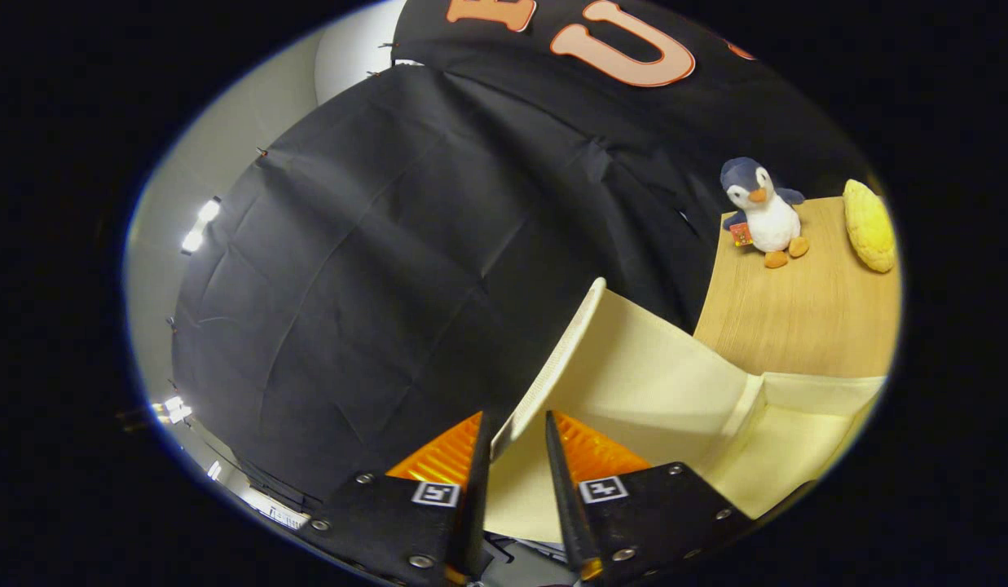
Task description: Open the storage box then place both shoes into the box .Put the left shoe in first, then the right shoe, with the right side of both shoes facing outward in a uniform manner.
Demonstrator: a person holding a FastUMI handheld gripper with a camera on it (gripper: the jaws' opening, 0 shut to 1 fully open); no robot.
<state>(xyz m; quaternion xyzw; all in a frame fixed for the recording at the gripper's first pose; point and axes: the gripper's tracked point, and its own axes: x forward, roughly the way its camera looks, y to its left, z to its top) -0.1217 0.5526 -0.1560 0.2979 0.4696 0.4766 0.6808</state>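
The hand-held gripper is pinching the raised rim of the storage box's lid between both fingers, the lid's edge running straight ahead and the open box lying rightward on the bench.

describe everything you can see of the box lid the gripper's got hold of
The storage box lid is a pale cream panel that looks like plastic, with a finely ribbed rim along its raised edge. It is swung up and tilted, still joined to the cream box below it. The gripper has a finger on each side of the lid's edge, apparently pinching it. Beyond it lies the wooden tabletop; black cloth hangs behind.
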